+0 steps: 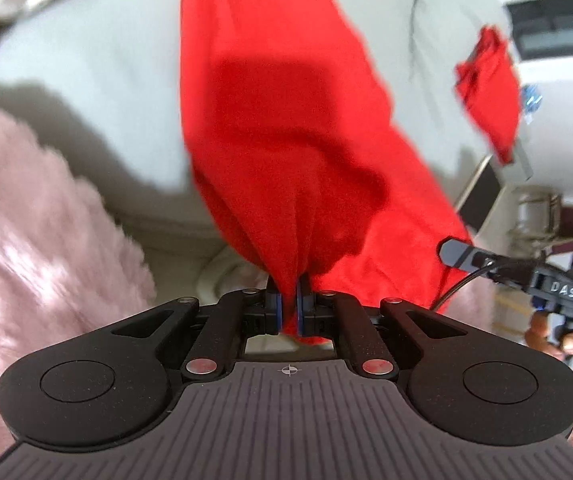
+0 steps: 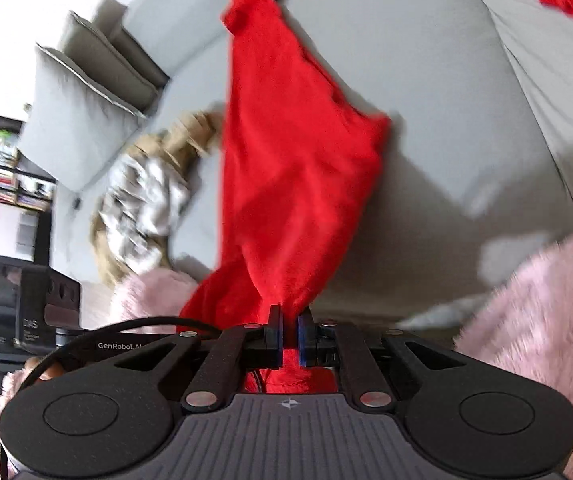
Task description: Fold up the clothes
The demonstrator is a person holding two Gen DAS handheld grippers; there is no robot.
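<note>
Two grips on one red garment (image 1: 286,140). My left gripper (image 1: 289,300) is clamped on a bunched fold of the cloth, its pads pressed tight with red fabric pinched between them; my right gripper (image 2: 289,328) is clamped the same way on another bunch of the same garment (image 2: 294,168). From each gripper the cloth runs straight ahead and away along the line of the fingers, so its long axis lies forward of both, narrow at the pinch and widening beyond. In the left wrist view my right gripper's body (image 1: 526,272) shows close on the right, with red cloth stretching across toward it: the two held points sit near each other, neither hand clearly nearer the free end. Pink fuzzy sleeves (image 2: 534,312) flank the tools. Beyond the hanging cloth lies the grey sofa (image 2: 426,80), with a crumpled beige and white heap (image 2: 146,192) ahead to the left of my right gripper, and grey cushions (image 2: 86,100) farther off. I judge the next move needs the grips drawn apart, spreading the cloth before laying it on the seat.
</note>
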